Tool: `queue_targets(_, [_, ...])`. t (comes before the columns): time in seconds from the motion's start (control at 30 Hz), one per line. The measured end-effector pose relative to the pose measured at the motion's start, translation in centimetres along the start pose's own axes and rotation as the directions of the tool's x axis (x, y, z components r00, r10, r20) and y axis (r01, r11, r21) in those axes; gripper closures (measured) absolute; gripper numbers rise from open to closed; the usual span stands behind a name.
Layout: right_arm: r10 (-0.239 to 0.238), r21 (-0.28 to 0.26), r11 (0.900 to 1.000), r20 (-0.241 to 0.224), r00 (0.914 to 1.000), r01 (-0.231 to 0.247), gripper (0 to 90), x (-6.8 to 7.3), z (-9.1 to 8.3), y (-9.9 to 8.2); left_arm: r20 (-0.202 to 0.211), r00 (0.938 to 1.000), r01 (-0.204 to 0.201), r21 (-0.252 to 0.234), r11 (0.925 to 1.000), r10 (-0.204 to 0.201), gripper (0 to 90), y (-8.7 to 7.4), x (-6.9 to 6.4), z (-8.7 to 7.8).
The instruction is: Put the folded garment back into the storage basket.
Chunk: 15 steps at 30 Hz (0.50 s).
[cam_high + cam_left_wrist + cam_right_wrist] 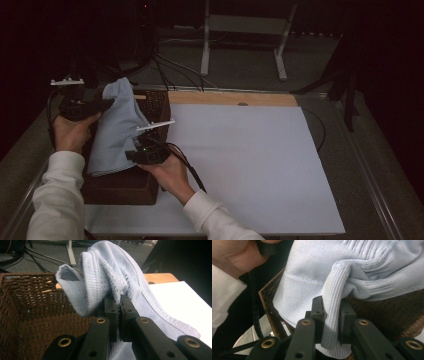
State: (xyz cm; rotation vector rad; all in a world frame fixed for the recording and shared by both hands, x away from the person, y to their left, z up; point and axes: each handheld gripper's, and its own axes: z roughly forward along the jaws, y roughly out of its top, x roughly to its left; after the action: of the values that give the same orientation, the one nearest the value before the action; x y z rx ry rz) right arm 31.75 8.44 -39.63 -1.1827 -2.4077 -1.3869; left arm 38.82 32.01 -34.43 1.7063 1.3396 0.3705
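Table (327, 150): one, grey-topped, with a raised metal rim at its right edge.

White sheet (240, 165): one, laid flat over most of the table, with a strip of wooden board (232, 98) showing along its far edge.

Wicker basket (120, 187): one, dark brown, woven, set at the left edge of the white sheet, extending from the near-left corner toward the far edge. Its interior, as far as it is seen in the left gripper view, appears empty.

Knitted garment (116, 131): one, pale blue, ribbed, with an openwork panel and a hemmed band; probably a sweater. It is held up over the basket and drapes down toward its near rim. It is judged soft, limp and light, not fragile, and little given to slipping because of the ribbing. Bunched folds or the thicker hem are judged the best places to take hold; a single loose layer may stretch.

Left gripper (119, 305): one, pressed nearly together, pinching a thin fold of the garment at its upper part.

Right gripper (332, 311): one, closed on a thicker rolled ridge of the garment, low at its near side.
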Motion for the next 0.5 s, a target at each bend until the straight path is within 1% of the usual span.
queue_targets(0.1, [-0.001, 0.002, 1.0000, 0.002, 1.0000, 0.001, 79.2, 0.19, 0.29, -0.05, 0.000, 1.0000, -0.003, 0.001, 1.0000, 0.003, 87.4, -0.03, 0.12, -0.15])
queue_targets(0.27, [-0.018, 0.006, 0.9998, 0.014, 0.9997, 0.018, 79.1, 0.41, 0.53, -0.08, -0.003, 1.0000, -0.005, 0.004, 1.0000, 0.005, 87.4, -0.13, 0.29, -0.26])
queue_targets(0.43, [-0.020, 0.010, 0.9998, 0.022, 0.9996, 0.020, 79.1, 0.40, 0.83, -0.13, -0.009, 0.9999, -0.006, 0.003, 1.0000, 0.006, 87.3, -0.28, 0.43, -0.22])
queue_targets(0.5, [-0.019, 0.012, 0.9998, 0.024, 0.9995, 0.019, 79.1, 0.45, 1.00, -0.20, -0.013, 0.9999, -0.006, 0.010, 0.9999, 0.006, 87.2, -0.34, 0.45, -0.16])
